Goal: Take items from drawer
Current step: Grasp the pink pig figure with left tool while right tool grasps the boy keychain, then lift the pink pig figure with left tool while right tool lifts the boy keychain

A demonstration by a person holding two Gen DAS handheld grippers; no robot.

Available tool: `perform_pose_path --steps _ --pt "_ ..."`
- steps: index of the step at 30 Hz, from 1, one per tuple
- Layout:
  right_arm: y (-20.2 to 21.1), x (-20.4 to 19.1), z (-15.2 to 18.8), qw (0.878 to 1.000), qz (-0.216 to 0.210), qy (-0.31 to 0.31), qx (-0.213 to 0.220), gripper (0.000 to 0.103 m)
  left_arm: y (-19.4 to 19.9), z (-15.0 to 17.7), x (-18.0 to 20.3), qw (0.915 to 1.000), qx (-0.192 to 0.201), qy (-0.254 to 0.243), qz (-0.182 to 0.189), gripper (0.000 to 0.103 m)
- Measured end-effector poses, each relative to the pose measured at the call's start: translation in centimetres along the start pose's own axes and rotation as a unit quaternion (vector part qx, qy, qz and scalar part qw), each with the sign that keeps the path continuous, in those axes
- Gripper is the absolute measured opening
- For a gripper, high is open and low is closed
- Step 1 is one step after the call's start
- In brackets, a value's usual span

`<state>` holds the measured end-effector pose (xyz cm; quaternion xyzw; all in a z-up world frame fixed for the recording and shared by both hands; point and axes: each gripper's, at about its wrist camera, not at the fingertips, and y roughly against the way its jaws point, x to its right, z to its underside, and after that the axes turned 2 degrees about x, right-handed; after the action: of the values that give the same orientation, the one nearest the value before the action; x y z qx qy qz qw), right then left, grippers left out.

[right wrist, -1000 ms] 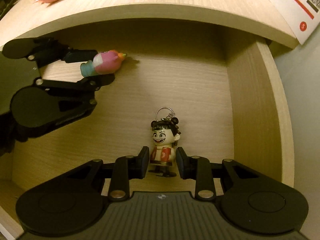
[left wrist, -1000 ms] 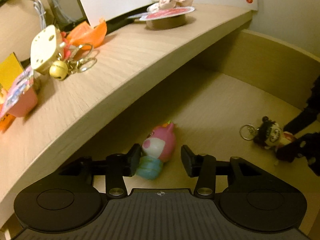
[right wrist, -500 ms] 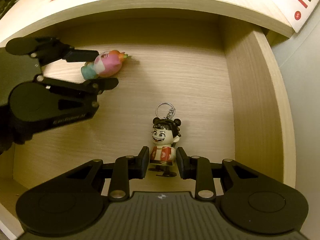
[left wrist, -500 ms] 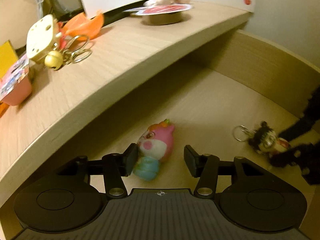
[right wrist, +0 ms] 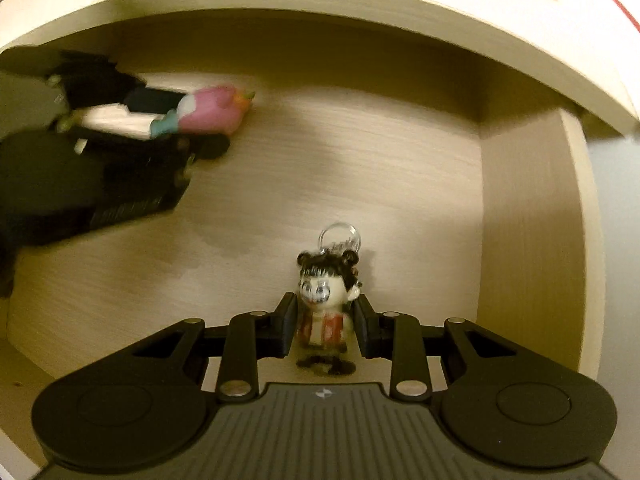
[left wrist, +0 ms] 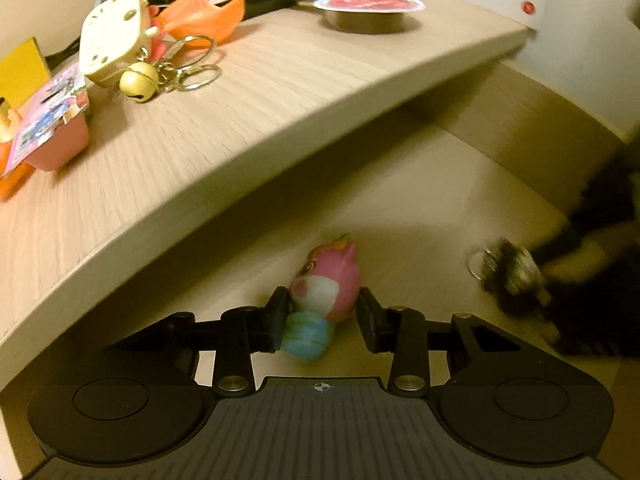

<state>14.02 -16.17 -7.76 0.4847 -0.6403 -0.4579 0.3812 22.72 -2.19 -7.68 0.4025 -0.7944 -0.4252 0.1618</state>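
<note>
A squishy pink toy (left wrist: 326, 280) with a blue bottom lies on the floor of the open wooden drawer (right wrist: 340, 168). My left gripper (left wrist: 322, 312) straddles it; its jaws are closing and both pads touch the toy's sides. In the right wrist view the same pink toy (right wrist: 212, 114) shows blurred at the upper left, between black fingers. My right gripper (right wrist: 323, 322) is shut on a small doll keychain (right wrist: 322, 300) with black hair and a metal ring, gripping its red and white body. In the left wrist view the doll keychain (left wrist: 516, 276) is a blur at the right.
The desktop (left wrist: 240, 100) overhangs the back of the drawer. On it lie a cream keychain with a bell (left wrist: 116, 36), orange plastic (left wrist: 200, 12), a pink cup (left wrist: 52, 132) and a round tin (left wrist: 368, 12). The drawer's right wall (right wrist: 528, 240) stands close to the doll.
The left jaws have narrowed around the pink toy and now touch it. The right gripper has shifted a little with the doll still in it; both views are blurred.
</note>
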Motion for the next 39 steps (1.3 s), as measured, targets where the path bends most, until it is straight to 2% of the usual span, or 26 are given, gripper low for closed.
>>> perform_pose_path --steps 2,4,7,8,9,12,14,17,20,24,26,29,31,33,35,39 --pt "-0.3 0.3 -0.7 1.000 0.003 0.001 0.006 0.032 0.4 0.1 0.0 0.9999 -0.007 0.002 0.007 0.040" --pt "-0.5 0.5 -1.3 1.000 0.005 0.002 0.012 0.041 0.9 0.3 -0.1 0.9997 -0.015 0.012 0.019 0.040" --pt "-0.8 0.5 -2.0 1.000 -0.004 0.002 0.014 0.040 1.6 0.6 -0.2 0.9990 -0.022 0.022 0.031 0.039" --pt "-0.7 0.4 -2.0 1.000 -0.007 0.006 0.014 0.038 2.8 2.1 -0.2 0.9988 -0.025 0.025 0.035 0.039" --pt "-0.7 0.3 -2.0 1.000 -0.011 0.025 0.014 0.035 3.2 2.4 -0.2 0.9984 -0.028 0.026 0.040 0.038" --pt "-0.2 -0.1 -1.5 0.999 -0.015 0.031 0.014 0.035 4.5 3.4 -0.1 0.9976 -0.039 0.025 0.052 0.038" --pt "0.6 -0.1 -0.9 0.999 -0.018 0.033 0.023 0.035 4.0 2.2 -1.0 0.9974 -0.040 0.023 0.056 0.038" --pt "2.5 0.4 0.2 0.999 -0.021 0.024 0.042 0.035 5.8 2.7 -0.7 0.9967 -0.036 0.033 0.065 0.038" --pt "5.4 0.5 1.0 0.997 -0.030 -0.001 0.070 0.030 8.1 3.2 -1.8 0.9952 -0.006 0.058 0.079 0.037" --pt "9.5 2.4 0.0 0.989 -0.045 -0.034 0.139 0.030 11.7 -1.0 -2.9 0.9927 0.077 0.060 0.070 0.037" --pt "12.1 3.2 -1.1 0.981 -0.045 -0.047 0.181 0.030 13.7 -3.6 -3.9 0.9869 0.127 0.074 0.066 0.037" --pt "17.5 4.7 -3.7 0.960 -0.055 -0.058 0.267 0.030 15.5 -8.6 -4.3 0.9716 0.214 0.085 0.054 0.037" --pt "20.5 5.5 -5.5 0.945 -0.053 -0.059 0.318 0.030 14.6 -11.2 -3.8 0.9650 0.247 0.076 0.043 0.037" --pt "22.5 6.1 -6.8 0.934 -0.049 -0.057 0.348 0.030 14.5 -12.7 -4.2 0.9641 0.255 0.070 0.030 0.037" --pt "22.9 6.4 -8.3 0.929 -0.036 -0.053 0.364 0.030 12.5 -13.4 -4.7 0.9671 0.241 0.077 0.024 0.037" --pt "20.1 6.6 -11.0 0.935 -0.021 -0.051 0.351 0.030 8.3 -14.1 -4.6 0.9738 0.209 0.089 0.015 0.037"
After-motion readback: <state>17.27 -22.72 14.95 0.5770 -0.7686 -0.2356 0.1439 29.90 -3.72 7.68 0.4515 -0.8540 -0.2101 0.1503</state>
